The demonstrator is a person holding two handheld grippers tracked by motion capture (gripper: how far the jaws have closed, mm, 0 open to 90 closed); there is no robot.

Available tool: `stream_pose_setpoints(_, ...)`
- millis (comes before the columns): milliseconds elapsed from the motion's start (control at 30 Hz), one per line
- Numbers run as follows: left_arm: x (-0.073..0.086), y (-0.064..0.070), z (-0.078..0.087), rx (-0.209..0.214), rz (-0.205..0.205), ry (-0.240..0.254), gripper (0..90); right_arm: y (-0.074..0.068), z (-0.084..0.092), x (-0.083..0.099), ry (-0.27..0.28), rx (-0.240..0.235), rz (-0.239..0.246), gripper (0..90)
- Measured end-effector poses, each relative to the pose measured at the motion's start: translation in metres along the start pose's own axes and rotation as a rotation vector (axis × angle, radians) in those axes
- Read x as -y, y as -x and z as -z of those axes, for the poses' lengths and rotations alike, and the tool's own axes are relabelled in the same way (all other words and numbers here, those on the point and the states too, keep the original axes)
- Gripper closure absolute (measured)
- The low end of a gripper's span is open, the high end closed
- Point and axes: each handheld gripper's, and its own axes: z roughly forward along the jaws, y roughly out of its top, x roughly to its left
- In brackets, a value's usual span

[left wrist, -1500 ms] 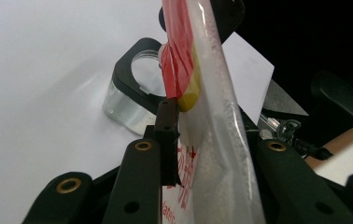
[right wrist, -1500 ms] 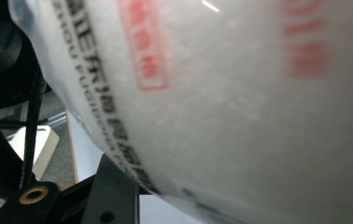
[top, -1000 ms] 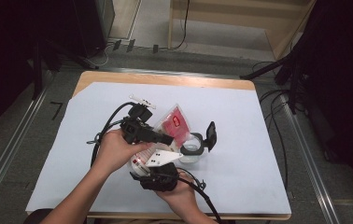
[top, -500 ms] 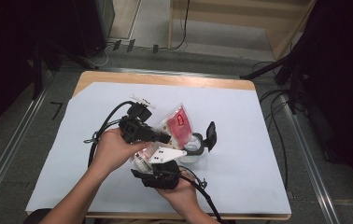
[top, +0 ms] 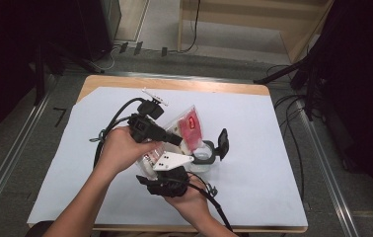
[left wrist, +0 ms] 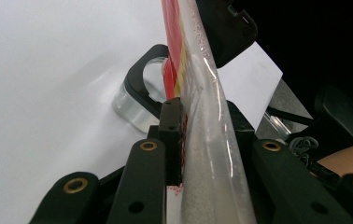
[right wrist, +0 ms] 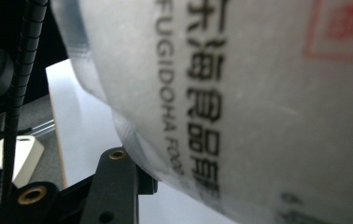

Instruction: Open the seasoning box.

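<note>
At the centre of the high view, the clear pouch is running lengthwise toward the upper right, edge-on between the left gripper's jaws, which have just been closing and are pinching it. The right gripper is grasping its lower end.

Both forearms enter from the near edge of the table and meet just short of its middle. Left hand wraps the body of the left tool, which points level across the table toward the right; its cable loops off on the far side of the wrist. Its jaws have just been closing and stand pinched on the clear bag. Right hand lies palm up nearer the table's front edge, cradling the right tool beneath the left one. Right jaws stand pressed against the bag's printed face.
</note>
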Motion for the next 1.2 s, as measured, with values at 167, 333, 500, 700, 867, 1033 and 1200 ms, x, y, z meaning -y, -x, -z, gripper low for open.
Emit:
stream_pose_setpoints(167, 0.0038, -0.0009, -0.0027, -0.011, -0.007, 0.01, 74.6, -0.0014, -0.0015, 0.0014, -0.013, -0.006, -0.006, 59.7)
stream_pose_setpoints(333, 0.0037, 0.0019, -0.0063, -0.027, -0.033, 0.015, 71.4, 0.0011, -0.0013, 0.004, -0.005, -0.03, -0.054, 60.2)
stream_pose_setpoints(500, 0.0038, 0.0047, -0.0071, -0.026, -0.055, 0.02, 67.0, 0.0033, 0.0017, 0.005, 0.024, -0.051, -0.103, 60.2)
stream_pose_setpoints(700, 0.0047, 0.0054, -0.0068, -0.014, -0.058, 0.025, 65.5, 0.0056, 0.0043, 0.0048, 0.049, -0.071, -0.141, 60.2)
stream_pose_setpoints(867, 0.005, 0.0064, -0.006, -0.017, -0.049, 0.027, 66.9, 0.0059, 0.0053, 0.0043, 0.056, -0.08, -0.157, 60.2)
stream_pose_setpoints(1033, 0.0049, 0.0047, -0.0073, -0.011, -0.041, 0.044, 69.4, 0.0036, 0.0054, 0.0032, 0.048, -0.048, -0.14, 59.3)
stream_pose_setpoints(1200, 0.0045, 0.0014, -0.0069, 0.005, -0.01, 0.056, 70.0, 0.0004, 0.0041, 0.0023, 0.019, -0.019, -0.075, 61.2)
